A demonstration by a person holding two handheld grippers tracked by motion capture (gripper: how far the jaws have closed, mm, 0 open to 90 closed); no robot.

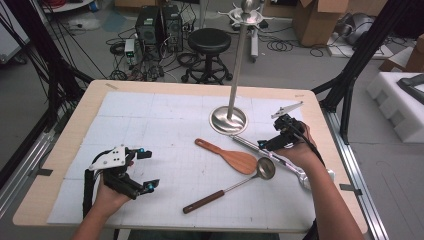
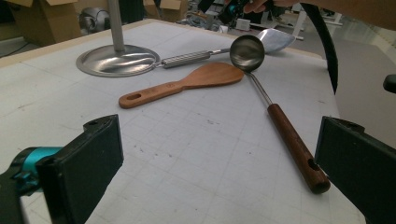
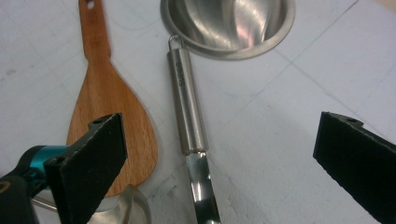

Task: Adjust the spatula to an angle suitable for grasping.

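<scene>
The metal spatula (image 1: 280, 159) lies flat on the right part of the table (image 1: 50, 185), its ribbed steel handle (image 3: 187, 102) pointing toward the round base of the metal stand (image 1: 228, 120); the handle's end loop touches or nearly touches that base. The right gripper (image 1: 280, 137) hovers directly above the spatula handle. In the right gripper view its jaws are spread wide, one to each side of the handle, gripping nothing. Just beside the spatula lies the wooden rice paddle (image 1: 230, 156), with its blade close to the bowl of the ladle (image 1: 264, 168). The ladle's dark wooden handle (image 2: 294, 144) runs toward the person's side of the table. The left gripper (image 1: 147, 170) rests low at the left, well apart from the utensils, jaws spread and empty.
</scene>
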